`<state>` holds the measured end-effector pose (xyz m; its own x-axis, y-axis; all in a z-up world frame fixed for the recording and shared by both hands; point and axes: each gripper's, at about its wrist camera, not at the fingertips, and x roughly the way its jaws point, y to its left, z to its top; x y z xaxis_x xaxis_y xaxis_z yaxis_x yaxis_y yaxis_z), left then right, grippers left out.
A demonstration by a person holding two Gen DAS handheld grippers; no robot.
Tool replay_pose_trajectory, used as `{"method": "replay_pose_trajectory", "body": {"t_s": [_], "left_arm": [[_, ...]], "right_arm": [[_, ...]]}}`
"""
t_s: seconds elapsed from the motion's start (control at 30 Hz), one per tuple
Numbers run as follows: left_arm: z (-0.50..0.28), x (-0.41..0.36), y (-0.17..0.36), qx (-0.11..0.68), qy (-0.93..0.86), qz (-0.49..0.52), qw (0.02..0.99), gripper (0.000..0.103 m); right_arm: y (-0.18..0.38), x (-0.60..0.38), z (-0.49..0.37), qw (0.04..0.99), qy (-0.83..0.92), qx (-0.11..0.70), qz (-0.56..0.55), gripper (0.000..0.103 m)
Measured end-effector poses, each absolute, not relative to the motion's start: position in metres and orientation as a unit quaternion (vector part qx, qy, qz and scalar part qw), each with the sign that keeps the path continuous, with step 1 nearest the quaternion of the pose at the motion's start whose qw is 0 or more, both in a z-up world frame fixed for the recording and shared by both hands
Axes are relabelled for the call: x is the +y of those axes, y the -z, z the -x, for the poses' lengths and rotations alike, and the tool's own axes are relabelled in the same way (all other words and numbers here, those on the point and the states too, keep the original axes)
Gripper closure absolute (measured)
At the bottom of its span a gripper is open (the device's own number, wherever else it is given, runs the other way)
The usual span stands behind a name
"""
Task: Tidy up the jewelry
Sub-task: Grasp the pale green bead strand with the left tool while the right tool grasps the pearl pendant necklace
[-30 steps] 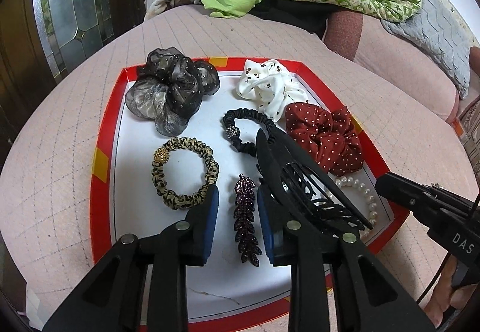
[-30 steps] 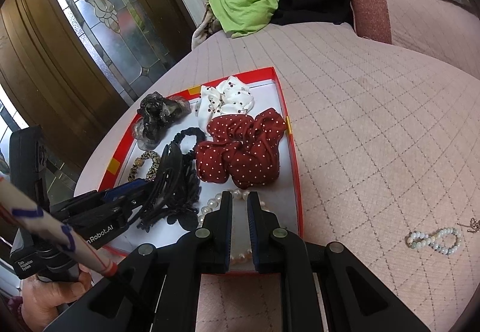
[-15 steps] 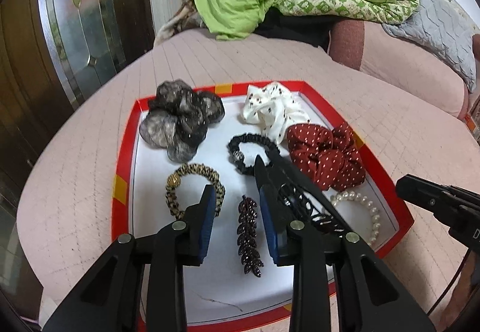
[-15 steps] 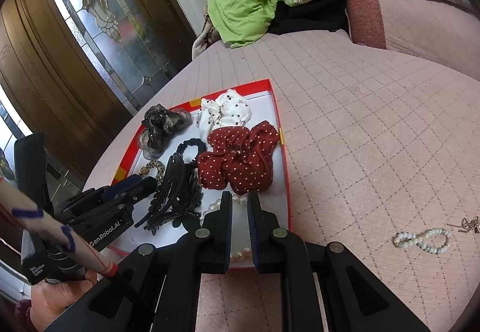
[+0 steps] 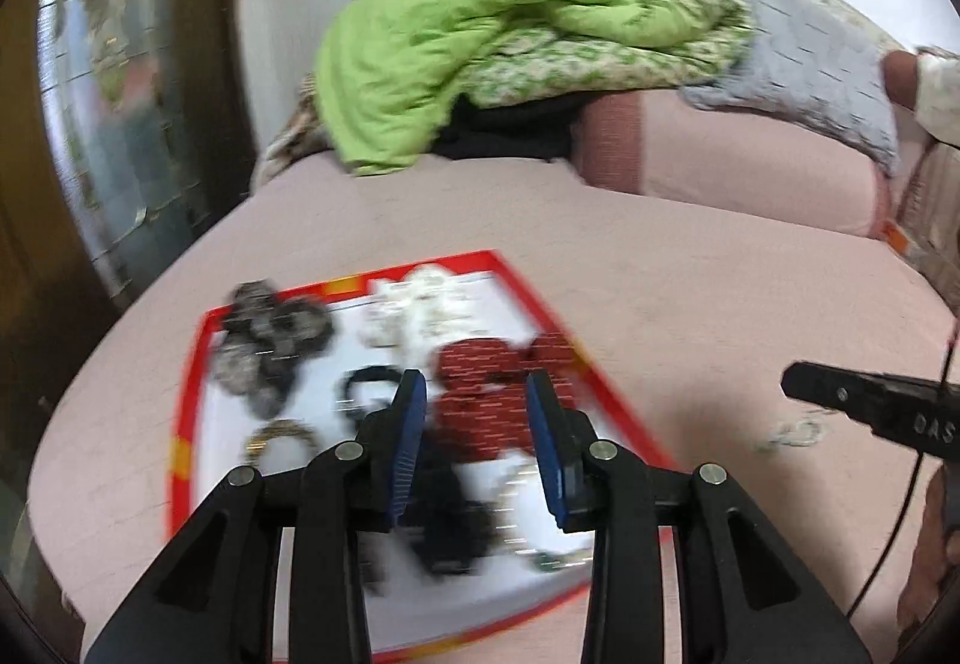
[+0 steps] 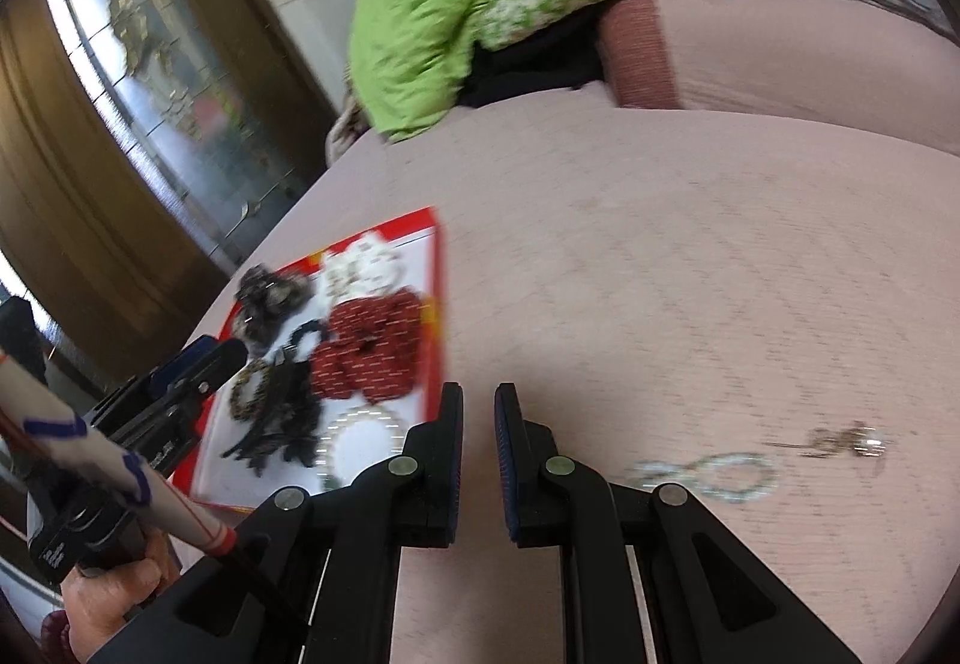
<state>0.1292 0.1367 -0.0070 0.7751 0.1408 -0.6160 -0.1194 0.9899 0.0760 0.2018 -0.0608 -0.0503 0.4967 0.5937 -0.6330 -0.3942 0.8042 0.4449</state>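
Both views motion-blurred. Red-rimmed tray [image 5: 191,364] sits near the bed's [image 5: 690,292] left edge, holding a grey-black scrunchie [image 5: 270,340], white scrunchie [image 5: 414,310], red dotted scrunchie [image 5: 492,394], leopard hair tie [image 5: 282,433], black hair tie [image 5: 366,385], black claw clip [image 6: 276,424] and a pearl bracelet [image 6: 360,439].

Left tool [image 5: 477,439] hangs over the tray's near part, jaws wide apart, nothing in them.

Right tool [image 6: 478,460] is over bare bed just past the tray's right edge, jaws a narrow gap apart, empty.

Further right, a loose bead bracelet [image 6: 708,475] twisted in a figure-eight and a small metal piece [image 6: 840,442], too blurred to name, lie on the bed outside the tray.

Likely step: fetch the loose bracelet. Judgement: spread the right jaws wider, pinch at the crossing so both loops lift, press lightly since the bed gives.

Writing: "DAS" on the right tool's body in the left view; rest unreadable.
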Motion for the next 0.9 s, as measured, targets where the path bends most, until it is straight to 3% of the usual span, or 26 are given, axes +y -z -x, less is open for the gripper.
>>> {"method": "replay_pose_trajectory", "body": {"t_s": [0.17,0.43,0.6,0.8,0.9], "left_arm": [[-0.145,0.087,0.016,0.350,-0.003,-0.024,0.936,0.069],[-0.183,0.012,0.063,0.452,0.142,0.017,0.880,0.066],[-0.194,-0.018,0.079,0.462,0.138,-0.018,0.876,0.050],[-0.204,-0.038,0.096,0.471,0.124,-0.060,0.871,0.050],[-0.206,-0.048,0.099,0.461,0.115,-0.089,0.876,0.060]], "right_arm": [[0.060,-0.124,-0.214,0.861,-0.237,0.422,-0.154,0.091],[0.074,-0.215,-0.221,0.856,-0.163,0.439,-0.220,0.090],[0.075,-0.240,-0.219,0.853,-0.152,0.438,-0.239,0.089],[0.080,-0.249,-0.219,0.849,-0.149,0.443,-0.244,0.088],[0.082,-0.249,-0.221,0.847,-0.150,0.447,-0.245,0.088]]}}
